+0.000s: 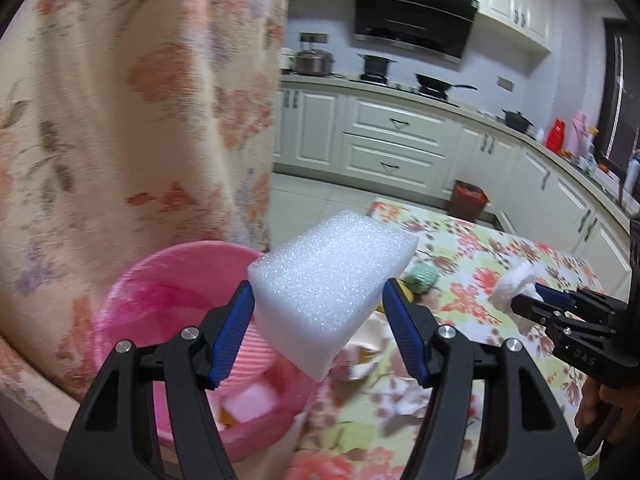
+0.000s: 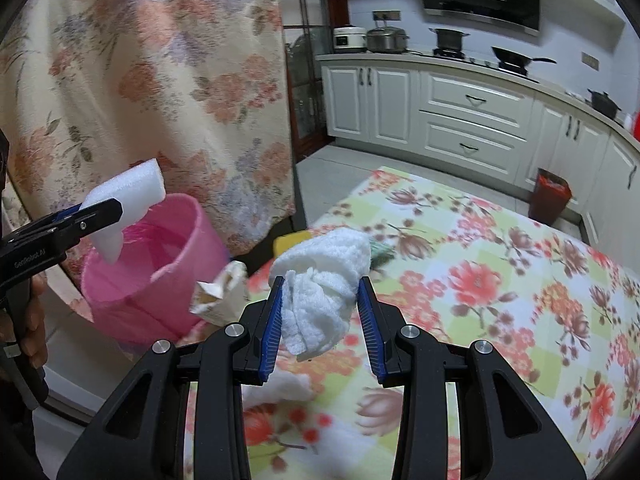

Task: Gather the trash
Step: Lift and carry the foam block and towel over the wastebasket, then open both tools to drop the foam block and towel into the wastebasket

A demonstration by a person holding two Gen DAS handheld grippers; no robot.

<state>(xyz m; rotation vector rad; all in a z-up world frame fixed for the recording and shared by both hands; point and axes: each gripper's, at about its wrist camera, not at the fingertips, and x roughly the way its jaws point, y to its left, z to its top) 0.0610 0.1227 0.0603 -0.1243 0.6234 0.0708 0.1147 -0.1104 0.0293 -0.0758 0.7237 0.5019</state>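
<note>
My left gripper (image 1: 320,300) is shut on a white foam block (image 1: 328,280) and holds it in the air at the rim of a pink bin (image 1: 132,280), which holds some pink and white scraps. In the right wrist view the foam block (image 2: 128,196) hangs over the pink bin (image 2: 160,280). My right gripper (image 2: 322,304) is shut on a crumpled white tissue wad (image 2: 324,288) above the floral-cloth table (image 2: 500,300). The right gripper (image 1: 528,304) with its tissue (image 1: 512,288) also shows in the left wrist view.
A torn paper carton (image 2: 220,296), a yellow item (image 2: 290,242) and a green crumpled wrapper (image 1: 422,276) lie on the table near the bin. A floral curtain (image 1: 140,100) hangs behind the bin. Kitchen cabinets and a dark floor bin (image 1: 470,200) stand beyond.
</note>
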